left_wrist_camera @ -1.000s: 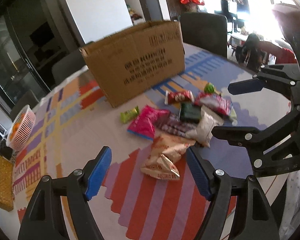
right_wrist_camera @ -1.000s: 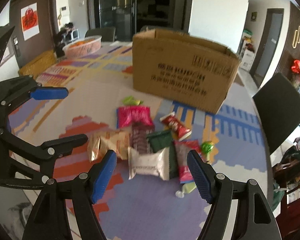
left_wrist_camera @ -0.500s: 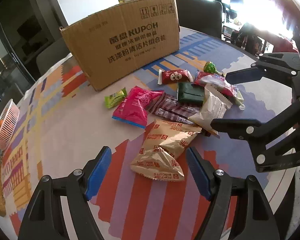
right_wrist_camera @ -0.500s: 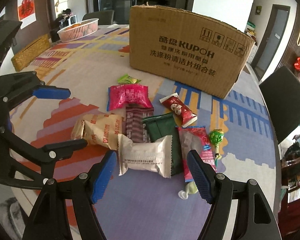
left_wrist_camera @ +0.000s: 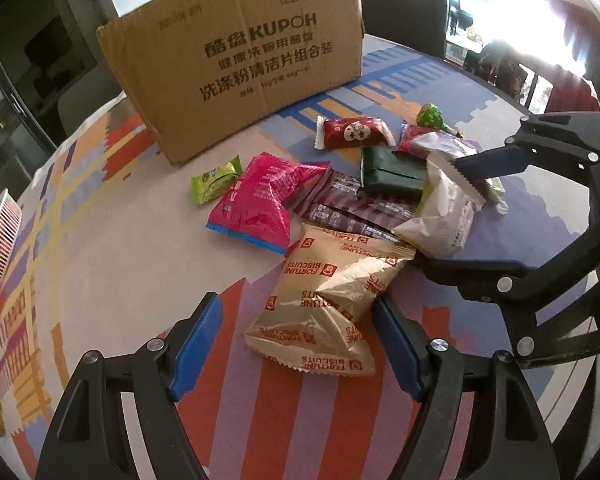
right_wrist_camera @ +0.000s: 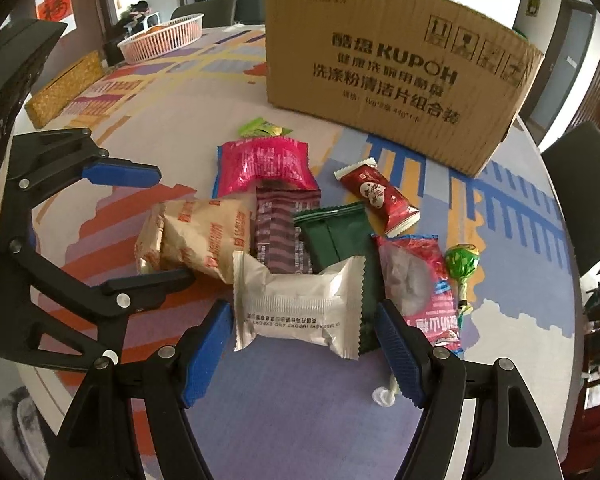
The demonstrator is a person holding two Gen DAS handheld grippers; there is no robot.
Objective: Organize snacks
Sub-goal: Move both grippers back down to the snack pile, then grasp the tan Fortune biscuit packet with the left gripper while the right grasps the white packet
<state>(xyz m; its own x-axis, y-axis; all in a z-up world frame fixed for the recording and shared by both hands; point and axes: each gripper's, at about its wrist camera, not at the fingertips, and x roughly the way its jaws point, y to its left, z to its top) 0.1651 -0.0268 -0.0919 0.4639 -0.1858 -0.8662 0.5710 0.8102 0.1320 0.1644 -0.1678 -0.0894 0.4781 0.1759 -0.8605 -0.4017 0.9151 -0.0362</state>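
Several snack packets lie in a heap on the patterned tablecloth before a cardboard box (left_wrist_camera: 236, 60), which also shows in the right wrist view (right_wrist_camera: 392, 76). My left gripper (left_wrist_camera: 298, 344) is open, its fingers either side of a tan Fortune Biscuits pack (left_wrist_camera: 324, 300). My right gripper (right_wrist_camera: 304, 354) is open, its fingers either side of a white packet (right_wrist_camera: 300, 306). In the right wrist view a pink pack (right_wrist_camera: 266, 166), a dark green pack (right_wrist_camera: 336, 234), a red packet (right_wrist_camera: 376, 196) and a green lollipop (right_wrist_camera: 462, 264) lie beyond. Each gripper appears in the other's view.
A white basket (right_wrist_camera: 162, 36) and a yellow woven box (right_wrist_camera: 66, 86) stand far left on the table. Dark chairs (right_wrist_camera: 584, 192) ring the table. A small green packet (left_wrist_camera: 216, 178) lies left of the pink pack (left_wrist_camera: 260, 204).
Both grippers have moved forward and down toward the snack heap. The biscuit pack and white packet now sit between their open fingers. Nothing has been gripped.
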